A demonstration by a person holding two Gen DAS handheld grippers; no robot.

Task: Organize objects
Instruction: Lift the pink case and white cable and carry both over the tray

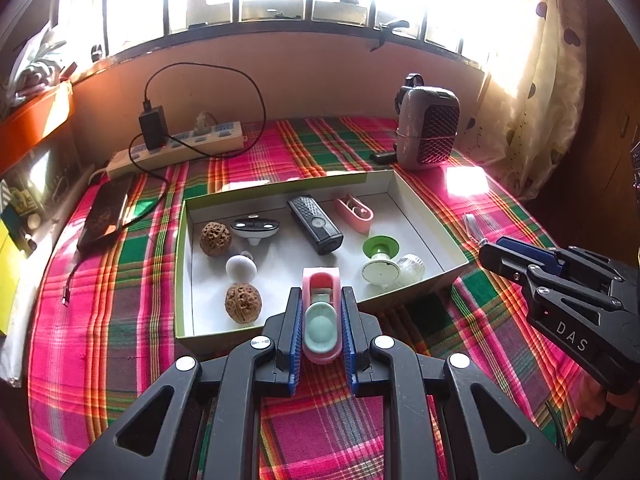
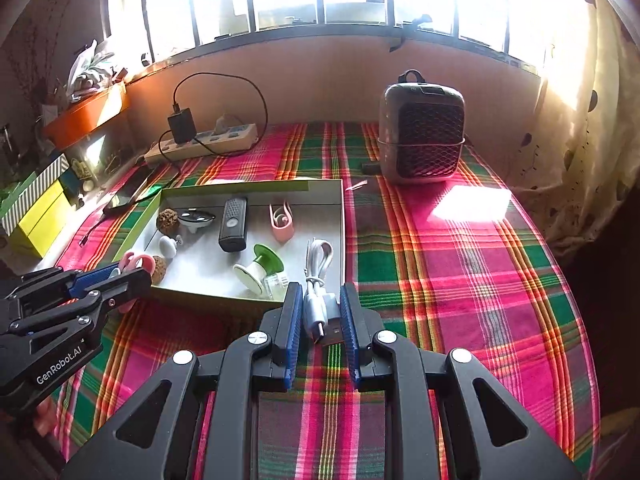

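Observation:
My left gripper (image 1: 321,295) is shut on a pink case with a mint-green oval insert (image 1: 320,322), held just above the near rim of a shallow white box with green edges (image 1: 280,187). My right gripper (image 2: 320,289) is shut on a coiled white USB cable (image 2: 318,258), held over the box's near right corner (image 2: 343,216). The box holds two walnuts (image 1: 215,238), a white knob (image 1: 241,266), a black remote (image 1: 315,224), a pink clip (image 1: 354,209), a green and white spool (image 1: 379,258) and a small clear bottle (image 1: 411,268). Each gripper shows in the other's view, the right gripper (image 1: 490,249) and the left gripper (image 2: 140,273).
A plaid cloth (image 2: 460,272) covers the table. At the back stand a small grey heater (image 2: 424,136) and a power strip with a black charger (image 1: 176,142). A dark phone (image 1: 106,212) lies left of the box. A curtain (image 2: 580,140) hangs at the right.

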